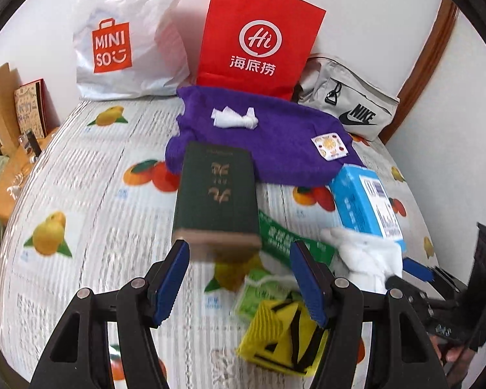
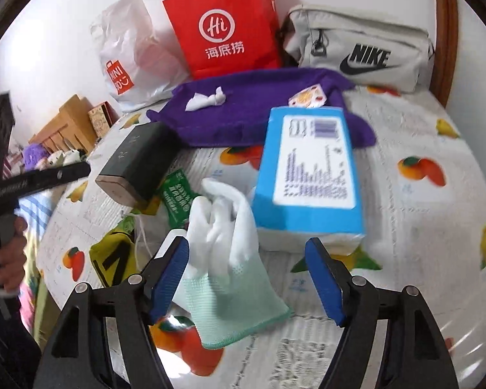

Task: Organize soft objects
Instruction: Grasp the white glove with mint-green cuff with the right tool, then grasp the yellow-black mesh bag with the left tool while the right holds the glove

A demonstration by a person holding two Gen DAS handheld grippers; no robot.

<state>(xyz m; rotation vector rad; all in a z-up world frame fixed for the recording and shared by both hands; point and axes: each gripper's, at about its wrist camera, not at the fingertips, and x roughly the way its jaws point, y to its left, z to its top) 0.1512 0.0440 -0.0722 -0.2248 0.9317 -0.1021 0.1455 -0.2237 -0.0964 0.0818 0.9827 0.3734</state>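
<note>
The right gripper (image 2: 248,278) has its blue pads apart, and nothing is pressed between them. A white and pale green knitted glove (image 2: 225,259) lies on the fruit-printed bed cover (image 2: 405,227) between the pads, its cuff toward the camera. Just behind it stands a blue tissue pack (image 2: 307,175). The left gripper (image 1: 239,278) is also apart and empty; a dark green hardcover book (image 1: 215,201) lies just ahead of it, and a yellow cloth with black stripes (image 1: 282,334) below. Farther back lies a purple towel (image 1: 259,136).
</note>
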